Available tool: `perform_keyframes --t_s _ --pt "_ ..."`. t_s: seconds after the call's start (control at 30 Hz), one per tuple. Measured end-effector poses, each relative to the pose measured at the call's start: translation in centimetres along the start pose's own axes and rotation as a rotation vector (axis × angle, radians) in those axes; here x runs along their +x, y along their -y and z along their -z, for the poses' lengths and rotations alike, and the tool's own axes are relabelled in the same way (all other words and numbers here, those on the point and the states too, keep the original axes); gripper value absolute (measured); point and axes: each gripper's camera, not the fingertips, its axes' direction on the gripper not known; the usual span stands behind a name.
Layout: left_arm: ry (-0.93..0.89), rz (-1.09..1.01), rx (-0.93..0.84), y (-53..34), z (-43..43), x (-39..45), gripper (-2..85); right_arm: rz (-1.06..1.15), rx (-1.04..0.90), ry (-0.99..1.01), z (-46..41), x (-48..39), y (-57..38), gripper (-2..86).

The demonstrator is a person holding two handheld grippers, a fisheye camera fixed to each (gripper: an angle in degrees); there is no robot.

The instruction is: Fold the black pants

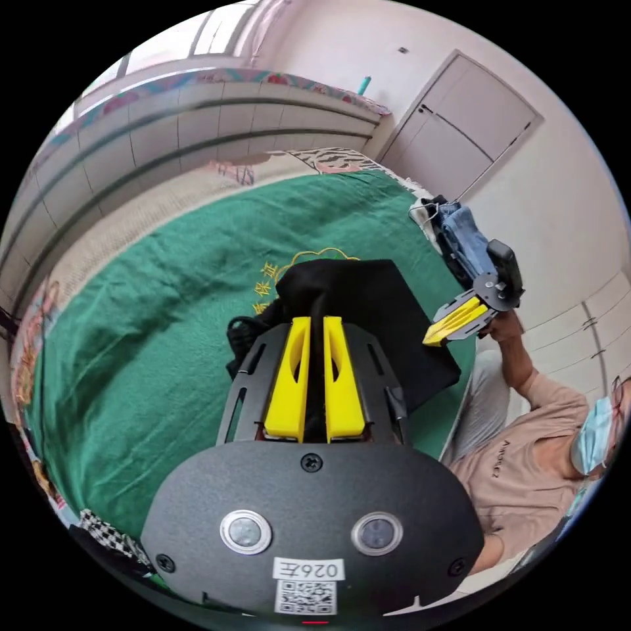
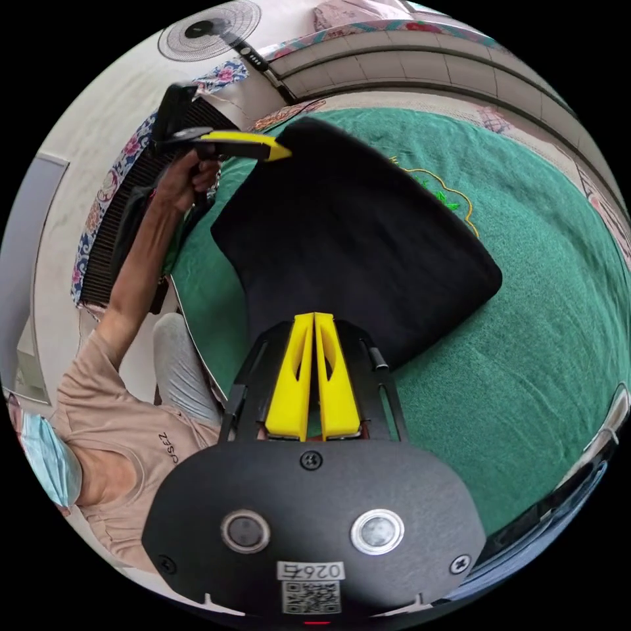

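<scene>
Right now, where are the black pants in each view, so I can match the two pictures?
Left gripper view: black pants sit at centre, just beyond the left hand-held gripper, which pinches them.
Right gripper view: they spread across the centre, above the right hand-held gripper.
Shared landmark: the green blanket with yellow embroidery lies under them.

Bright, even daylight; fisheye-warped edges

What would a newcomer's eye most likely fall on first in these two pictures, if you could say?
Most likely the black pants, a dark slab lifted over the green blanket that covers the bed. Next, the yellow jaws: the left gripper and the right gripper each look pinched on an edge of the fabric, holding it up between them. At the side, the person's arm reaches to the far corner.
</scene>
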Motion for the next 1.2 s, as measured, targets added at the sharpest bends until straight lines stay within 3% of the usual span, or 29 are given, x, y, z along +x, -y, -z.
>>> perform_keyframes --t_s 0.17,0.27,0.4,0.5,0.57,0.7,0.77,0.9,0.97,1.03,1.07,1.17,1.2 --pt "0.039 0.127 -0.213 -1.6 -3.4 -0.6 6.3 -0.018 -0.1 0.023 -3.0 0.6 1.5 -0.9" --pt "0.003 0.185 -0.014 -4.6 -0.5 0.5 1.7 0.005 -0.054 0.029 -1.7 -0.3 1.3 -0.9" --pt "0.204 0.302 0.319 -9.8 5.3 4.5 -0.8 0.117 0.001 -0.024 -0.2 -3.7 1.1 -0.9" --pt "0.18 0.104 0.544 -13.0 6.2 11.7 -0.9 0.181 -0.068 -0.111 -2.8 -5.8 2.0 -0.9" --pt "0.24 0.01 0.508 -13.3 3.5 15.5 -1.0 0.208 -0.152 -0.236 -5.6 -7.0 2.7 -0.9" --pt "0.476 -0.071 -0.036 -10.4 -9.6 17.7 -1.0 0.274 -0.233 -0.441 -10.5 -9.6 3.0 -0.9" --pt "0.531 -0.108 0.016 -10.8 -10.8 18.8 -1.0 0.28 -0.2 -0.468 -11.1 -9.8 2.3 -0.9" --pt "0.45 -0.073 -0.077 -9.3 -9.4 19.2 -0.9 0.341 -0.153 -0.476 -11.7 -9.6 0.6 -1.1" --pt "0.399 -0.072 0.097 -10.2 -5.9 20.1 -0.8 0.296 -0.164 -0.442 -10.9 -8.8 0.5 -1.2" --pt "0.228 -0.11 0.302 -12.0 -2.9 20.3 -0.8 0.274 -0.106 -0.366 -9.1 -8.0 -0.3 -1.3" --pt "0.199 -0.109 0.323 -12.3 -2.8 20.1 -0.8 0.266 -0.073 -0.348 -8.7 -7.7 -0.5 -1.3" --pt "0.233 -0.049 0.127 -11.9 -7.7 17.0 -0.7 0.161 -0.046 -0.285 -8.9 -4.4 -1.0 -1.4" --pt "0.301 -0.003 -0.067 -11.6 -11.3 14.9 -0.6 0.124 -0.122 -0.309 -10.4 -2.7 -1.2 -1.3"
